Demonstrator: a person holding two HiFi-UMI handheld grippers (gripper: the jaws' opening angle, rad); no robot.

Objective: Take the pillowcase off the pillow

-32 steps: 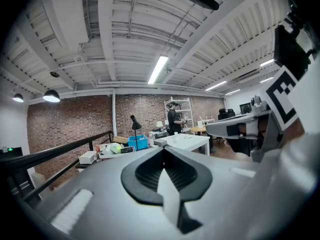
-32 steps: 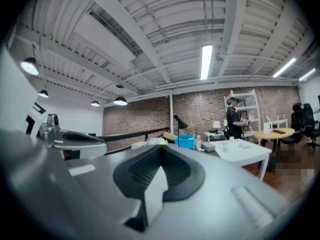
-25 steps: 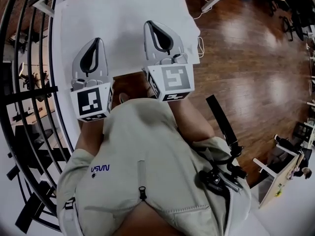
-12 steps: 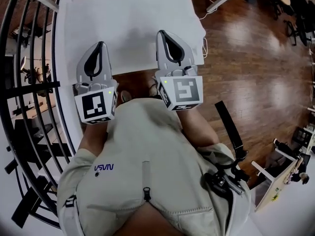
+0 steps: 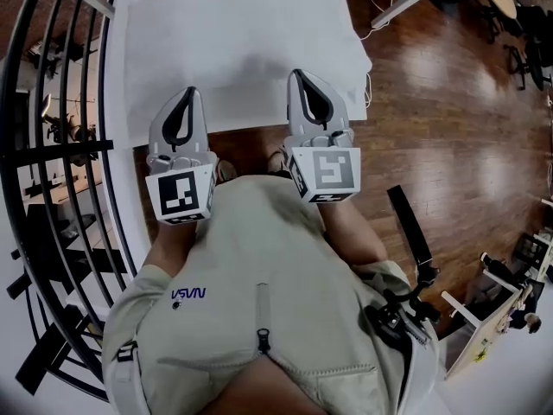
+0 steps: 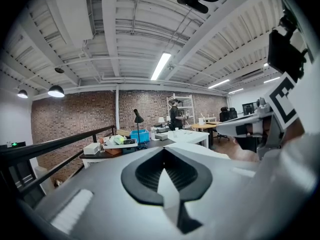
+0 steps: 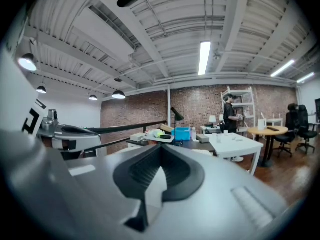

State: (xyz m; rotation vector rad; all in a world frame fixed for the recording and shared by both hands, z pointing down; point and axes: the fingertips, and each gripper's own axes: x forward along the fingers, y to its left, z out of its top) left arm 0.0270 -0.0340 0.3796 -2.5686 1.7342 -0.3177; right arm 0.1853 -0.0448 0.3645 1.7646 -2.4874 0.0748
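A white surface (image 5: pixel 233 33) fills the top of the head view, with a faint soft shadow near its middle; I cannot tell pillow and pillowcase apart from the table there. My left gripper (image 5: pixel 187 93) is shut and empty, its tip over the near edge of the white surface. My right gripper (image 5: pixel 299 76) is shut and empty beside it, a little farther over the surface. In the left gripper view the jaws of the left gripper (image 6: pixel 162 151) meet with nothing between them, and the right gripper (image 6: pixel 250 126) shows at the right. The right gripper (image 7: pixel 160 148) is likewise shut on nothing.
A black railing (image 5: pixel 52 145) curves along the left. Wooden floor (image 5: pixel 449 119) lies to the right, with a white cable (image 5: pixel 370 93) at the table's corner. Ahead are a cluttered desk with a blue box (image 7: pixel 182 133), a white table (image 7: pixel 235 141) and a person (image 7: pixel 230 111) at shelves.
Both grippers have drawn back toward my body and sunk a little, staying shut. Their tips now lie nearer the white surface's near edge.
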